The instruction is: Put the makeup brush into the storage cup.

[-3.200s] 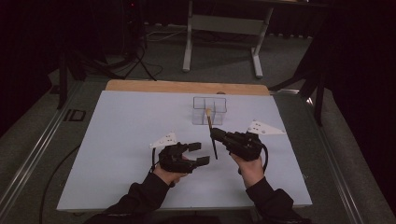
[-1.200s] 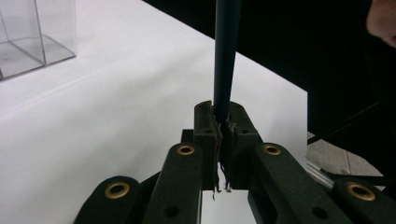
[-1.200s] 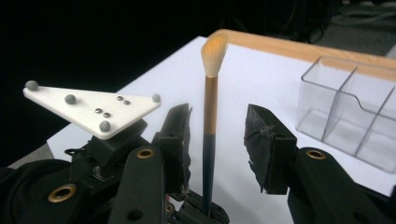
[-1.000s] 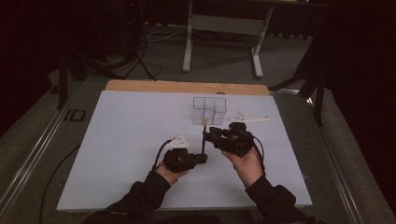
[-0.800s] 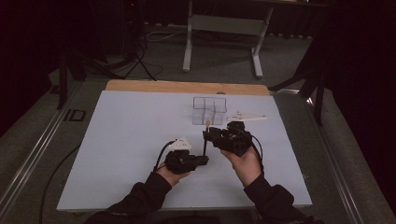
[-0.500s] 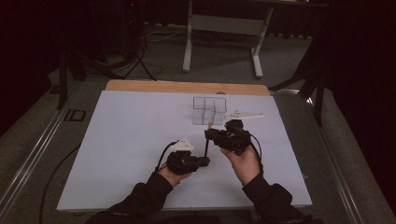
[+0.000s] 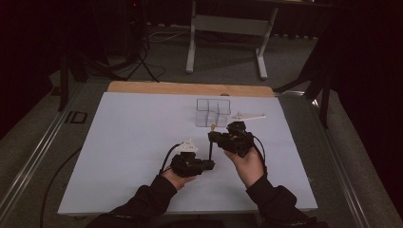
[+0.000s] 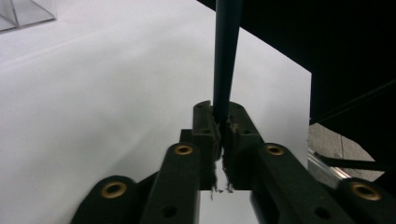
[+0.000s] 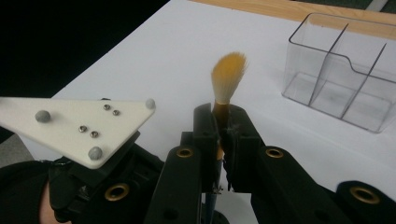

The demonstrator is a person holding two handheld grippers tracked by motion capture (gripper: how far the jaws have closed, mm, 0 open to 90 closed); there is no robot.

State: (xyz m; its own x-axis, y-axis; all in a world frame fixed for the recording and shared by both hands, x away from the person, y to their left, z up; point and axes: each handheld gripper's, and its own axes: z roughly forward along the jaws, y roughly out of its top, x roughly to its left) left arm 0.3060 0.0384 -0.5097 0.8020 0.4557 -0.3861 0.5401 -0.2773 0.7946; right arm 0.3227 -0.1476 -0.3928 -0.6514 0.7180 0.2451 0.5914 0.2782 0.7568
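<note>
brush: a paintbrush (image 7: 210,142) standing nearly upright between the two hands, tuft up, dark handle down, held above the white surface (image 7: 119,142)

right hand-held gripper: the right hand-held gripper (image 9: 223,122) is clenched on the neck just under the yellow bristles (image 9: 228,77); its jaws have just been closing on it

left hand-held gripper: the left hand-held gripper (image 8: 223,125) pinches the low end of the handle (image 8: 226,56), jaws close together but they've just been easing open a bit, so that grip looks on its way out

long axis: pretty much vertical, right gripper up top, left one at the bottom

target guess: the clear divided organizer (image 7: 213,112) sits just beyond the right hand, further up the surface, so the right hand is the nearer one for a drop-in

in the way: not much. I'd watch the organizer's front wall and partitions (image 9: 345,70), and bristles-up means the handle end goes in first

around: wooden edge (image 7: 190,88) behind the organizer
</note>
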